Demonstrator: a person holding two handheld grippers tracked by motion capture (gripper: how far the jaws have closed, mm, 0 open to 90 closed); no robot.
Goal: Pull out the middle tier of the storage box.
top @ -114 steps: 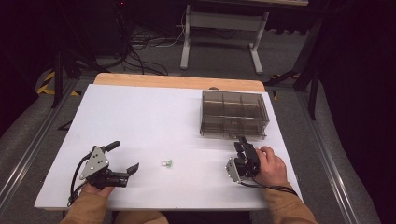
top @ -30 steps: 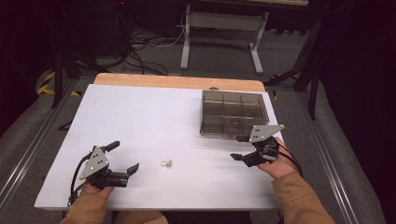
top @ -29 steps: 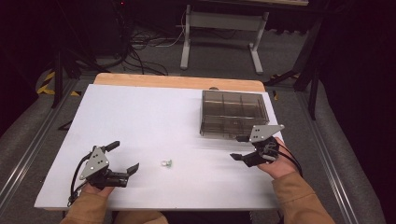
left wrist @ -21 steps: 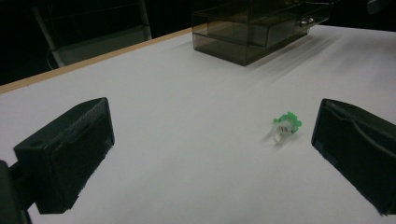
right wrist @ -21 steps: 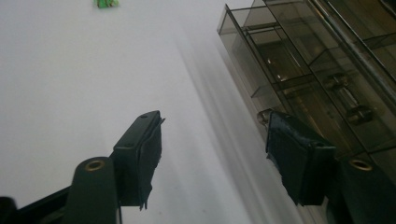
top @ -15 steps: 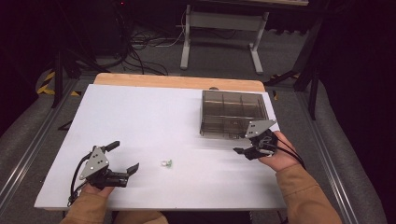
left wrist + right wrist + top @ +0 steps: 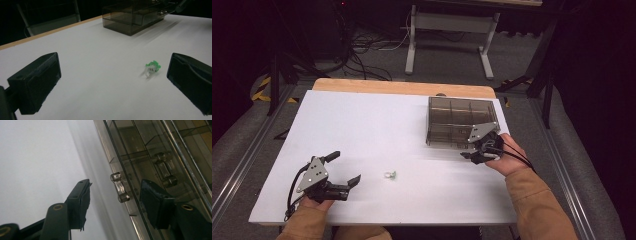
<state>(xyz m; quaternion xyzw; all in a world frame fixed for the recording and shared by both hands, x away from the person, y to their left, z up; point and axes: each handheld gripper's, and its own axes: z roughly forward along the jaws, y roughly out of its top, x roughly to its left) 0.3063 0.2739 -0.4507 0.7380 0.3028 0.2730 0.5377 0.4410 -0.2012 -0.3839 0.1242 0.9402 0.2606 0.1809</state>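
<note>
We had moved the right claw (image 7: pixel 113 202) up to the smoky box (image 7: pixel 459 122); its jaws, just narrowed but not gripping, straddled the clear latch (image 7: pixel 120 187). The left claw (image 7: pixel 112 85) rested open, green-capped piece (image 7: pixel 152 68) between its jaws.

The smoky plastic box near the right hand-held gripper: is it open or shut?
Shut: box has its lid flat on top, its clear latch untouched.
</note>
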